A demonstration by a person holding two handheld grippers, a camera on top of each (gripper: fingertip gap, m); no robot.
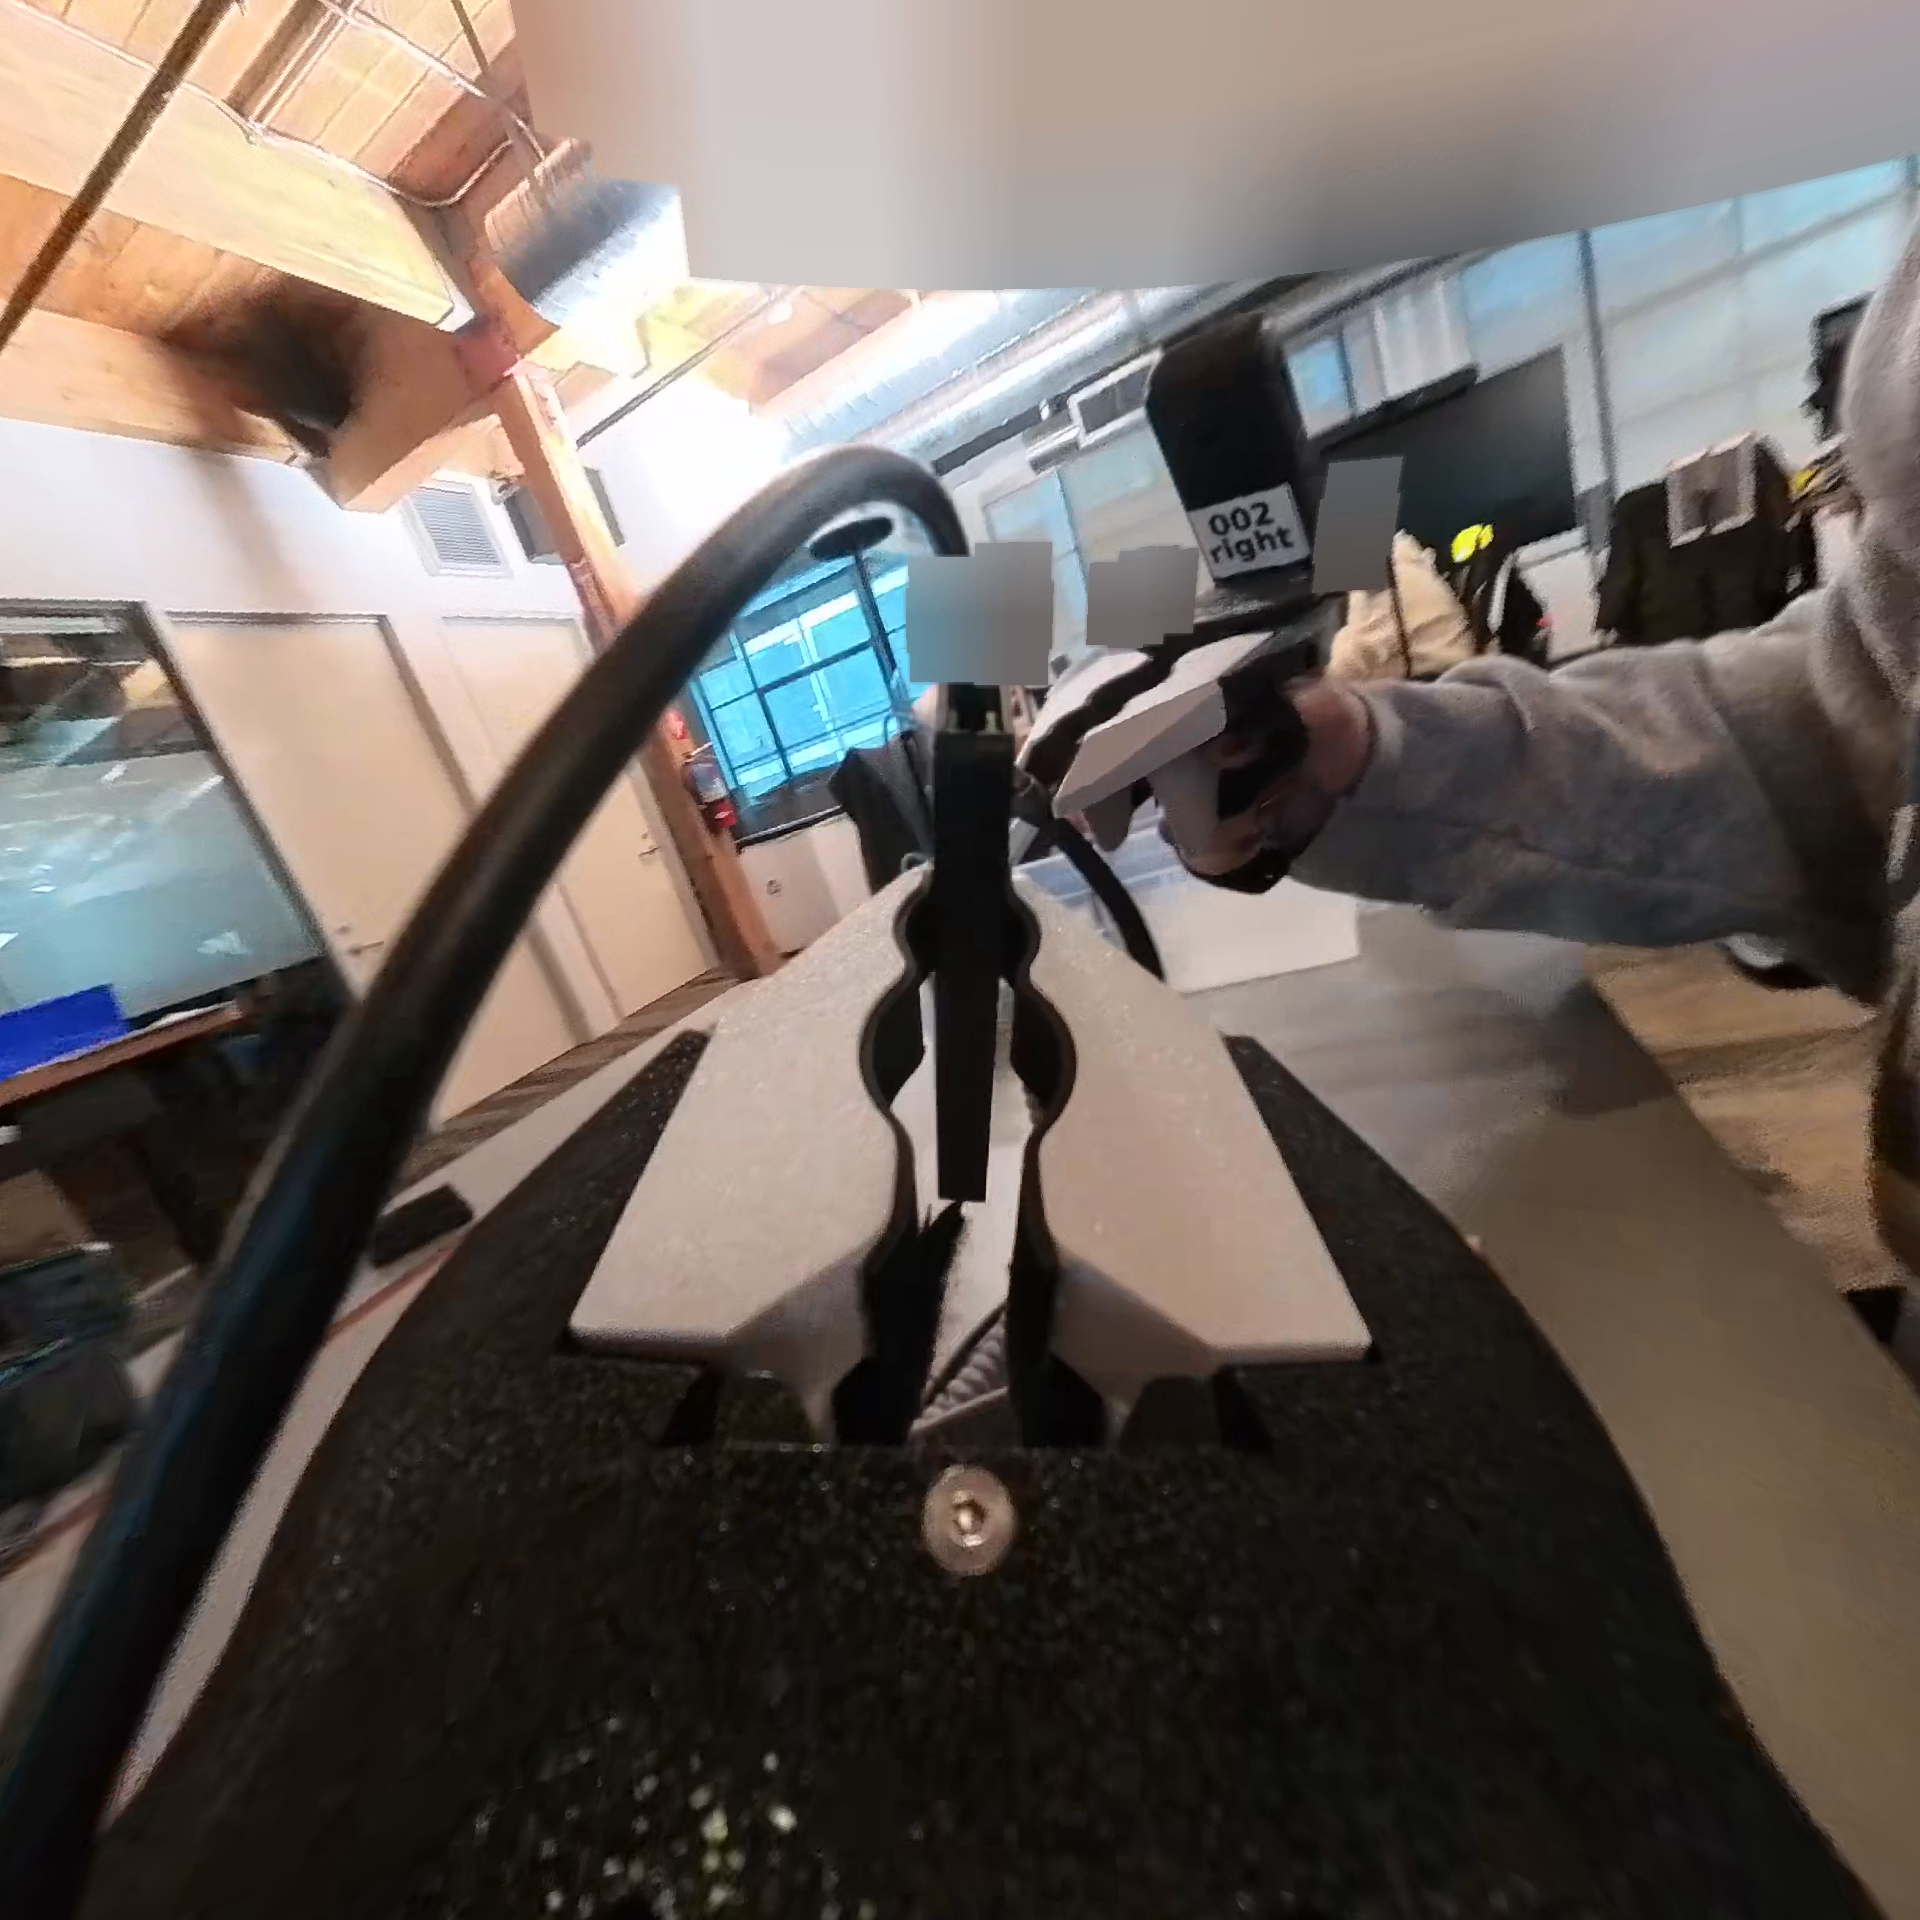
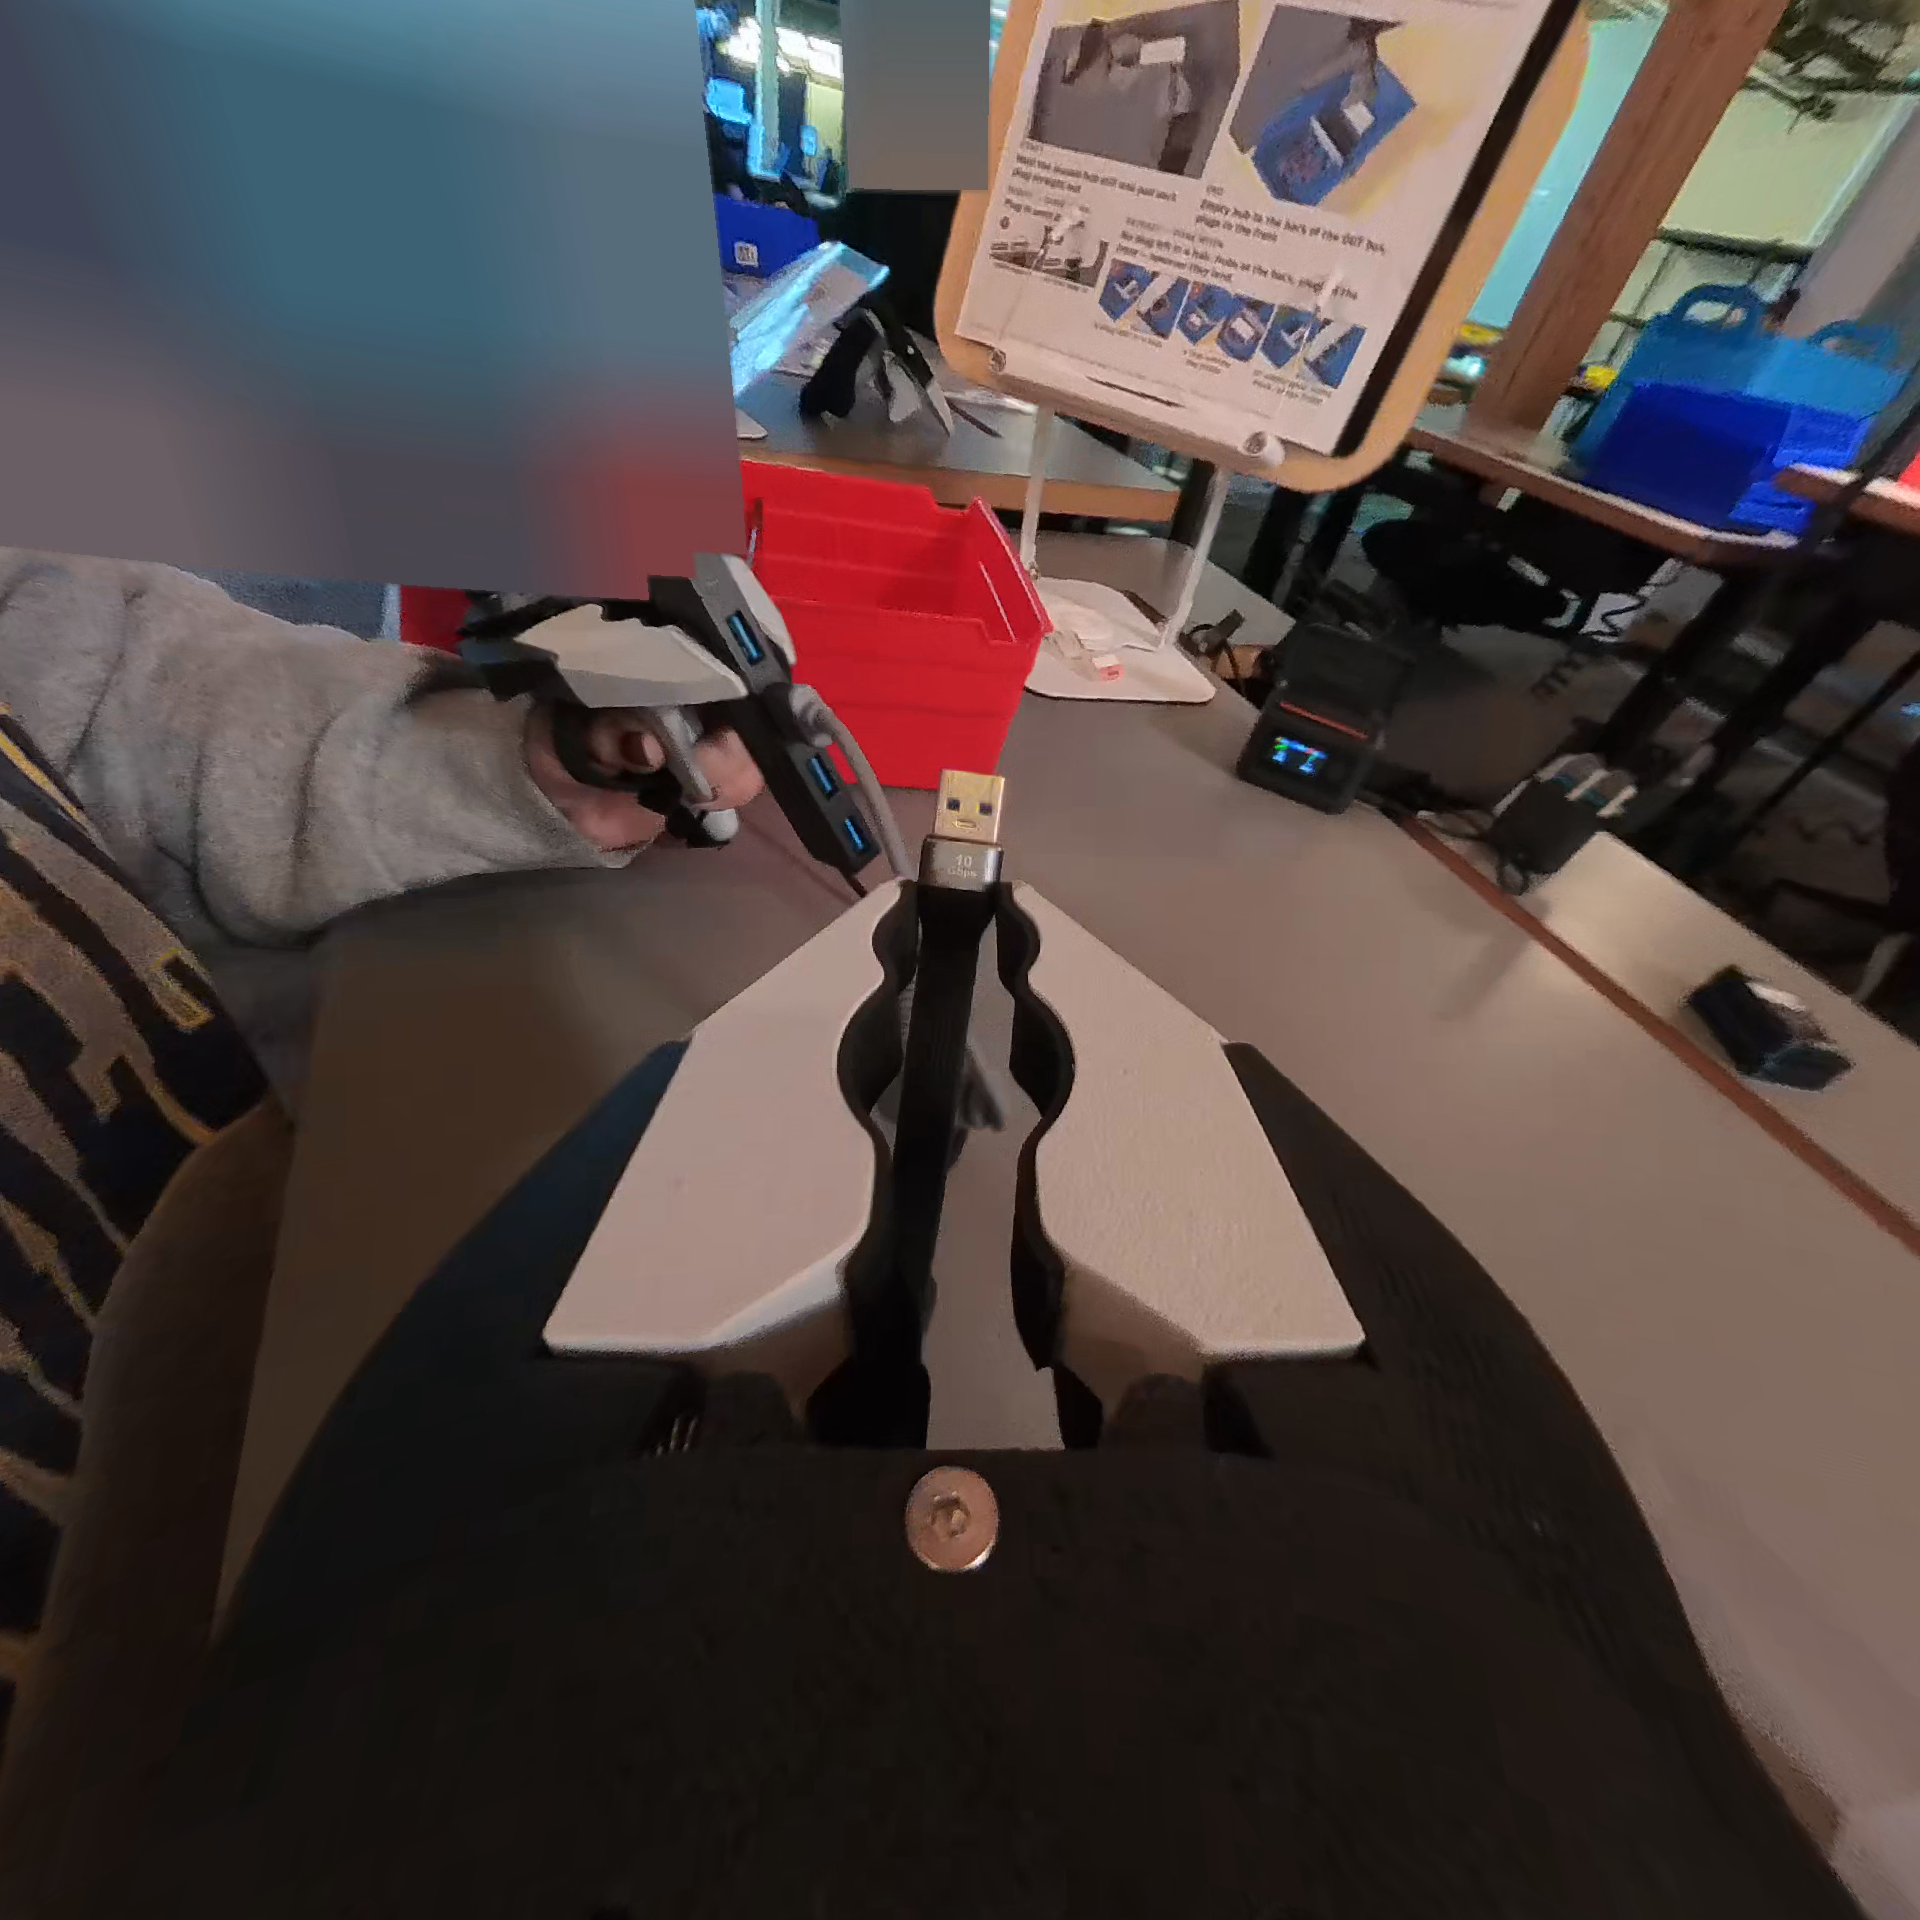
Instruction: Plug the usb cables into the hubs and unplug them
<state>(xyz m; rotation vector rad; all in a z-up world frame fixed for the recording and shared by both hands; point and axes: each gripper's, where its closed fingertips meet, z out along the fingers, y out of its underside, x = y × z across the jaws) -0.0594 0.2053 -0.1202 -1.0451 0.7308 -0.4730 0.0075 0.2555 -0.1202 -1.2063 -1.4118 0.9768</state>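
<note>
My left gripper (image 1: 971,894) is shut on a slim black USB hub (image 1: 971,935), seen edge-on and standing upright between the fingers. In the right wrist view this hub (image 2: 805,764) shows several blue ports, and a grey cable hangs from it. It is held in the air by my left gripper (image 2: 743,665). My right gripper (image 2: 958,899) is shut on a flat black USB cable (image 2: 935,1060). The cable's grey metal plug (image 2: 968,821) sticks out past the fingertips, just right of the hub and apart from it. The right gripper (image 1: 1075,795) also shows in the left wrist view, beyond the hub.
A red bin (image 2: 904,623) stands on the grey table (image 2: 1299,987) behind the hub. An instruction board on a stand (image 2: 1226,218), a small black device with a screen (image 2: 1309,748) and a small dark box (image 2: 1766,1029) are to the right. A thick black cable (image 1: 499,862) arcs across the left wrist view.
</note>
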